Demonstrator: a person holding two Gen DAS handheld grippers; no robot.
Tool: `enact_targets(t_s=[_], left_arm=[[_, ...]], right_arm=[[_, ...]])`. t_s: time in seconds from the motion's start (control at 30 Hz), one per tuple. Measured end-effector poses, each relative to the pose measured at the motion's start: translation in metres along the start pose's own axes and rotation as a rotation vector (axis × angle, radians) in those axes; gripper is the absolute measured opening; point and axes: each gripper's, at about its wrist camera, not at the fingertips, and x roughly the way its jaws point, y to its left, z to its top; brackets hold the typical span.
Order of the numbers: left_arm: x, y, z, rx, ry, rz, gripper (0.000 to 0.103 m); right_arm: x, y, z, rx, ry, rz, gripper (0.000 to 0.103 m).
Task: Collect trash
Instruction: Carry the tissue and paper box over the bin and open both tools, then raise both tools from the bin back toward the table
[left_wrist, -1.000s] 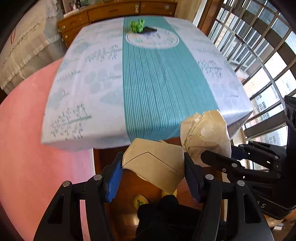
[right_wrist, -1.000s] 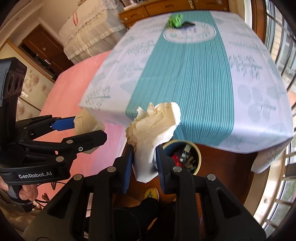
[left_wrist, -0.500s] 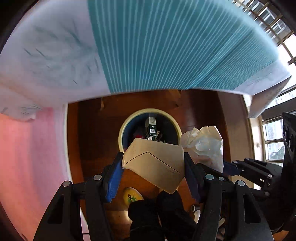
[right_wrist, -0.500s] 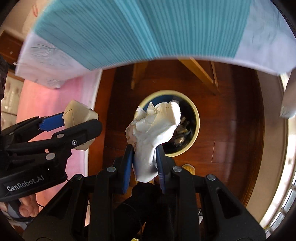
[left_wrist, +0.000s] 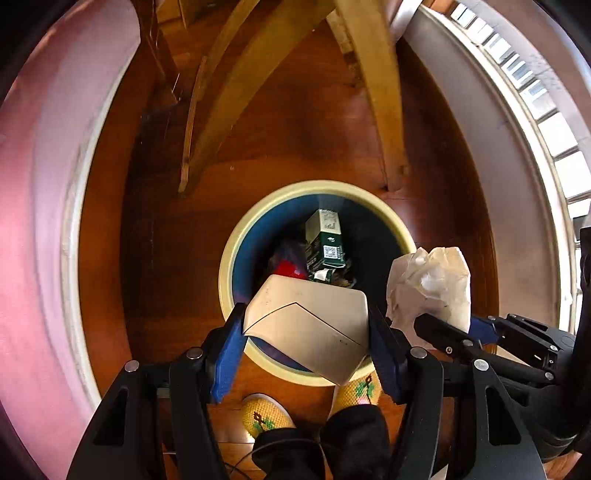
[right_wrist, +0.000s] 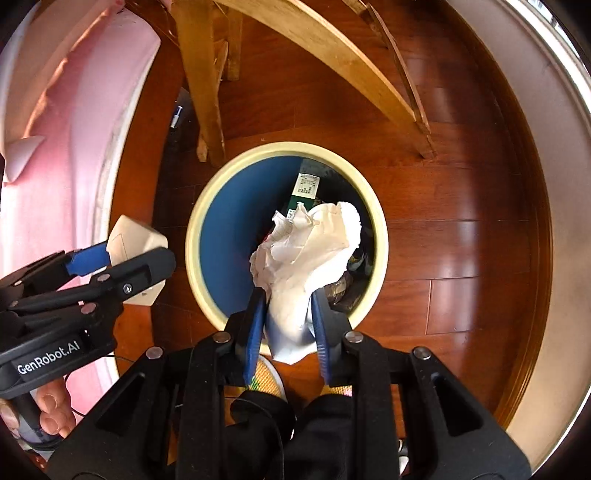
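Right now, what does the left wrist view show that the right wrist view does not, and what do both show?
Only the left wrist view shows the window along the right edge, and the flat face of the cream carton clamped in the left gripper.

Only the right wrist view shows the hand holding the left gripper, and the crumpled paper pinched in the right gripper directly over the bin opening.

Both show the cream-rimmed blue bin with a green box inside, wooden table legs, the wood floor and patterned slippers.
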Motion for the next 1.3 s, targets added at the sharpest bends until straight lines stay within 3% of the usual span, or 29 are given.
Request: enact_targets(t_s=[0.13, 0.2, 0.27, 0.37, 0.43, 0.73, 0.97, 1.3], left_arm=[[0.015, 0.006, 0.005, 0.004, 0.004, -0.005, 0.063], [0.017, 0.009, 0.006, 0.007, 0.01, 0.0, 0.071], [0.017, 0.013, 0.007, 0.003, 0.014, 0.015, 0.088], [0.014, 0.018, 0.007, -0.005, 0.001, 0.021, 0.094], [0.01, 0.022, 0.007, -0.016, -0.003, 0.017, 0.098], [-0.018, 0.021, 0.005, -0.009, -0.041, 0.006, 0.1], [-0.055, 0.014, 0.002, 0.005, -0.025, 0.008, 0.1], [-0.159, -0.002, -0.004, 0.028, -0.061, 0.028, 0.1]], right_arm=[[0.022, -0.005, 0.002, 0.006, 0.011, 0.001, 0.023], [0.027, -0.005, 0.003, 0.009, 0.013, 0.008, 0.027], [0.032, -0.006, 0.005, 0.015, 0.017, 0.007, 0.032], [0.035, -0.006, 0.009, 0.027, 0.021, -0.007, 0.046], [0.034, -0.007, 0.011, 0.037, 0.022, -0.005, 0.047], [0.015, 0.0, 0.014, 0.048, 0.009, -0.011, 0.048], [-0.025, 0.008, 0.007, 0.07, 0.005, -0.014, 0.048], [-0.116, 0.037, 0.006, 0.109, -0.011, -0.006, 0.048]])
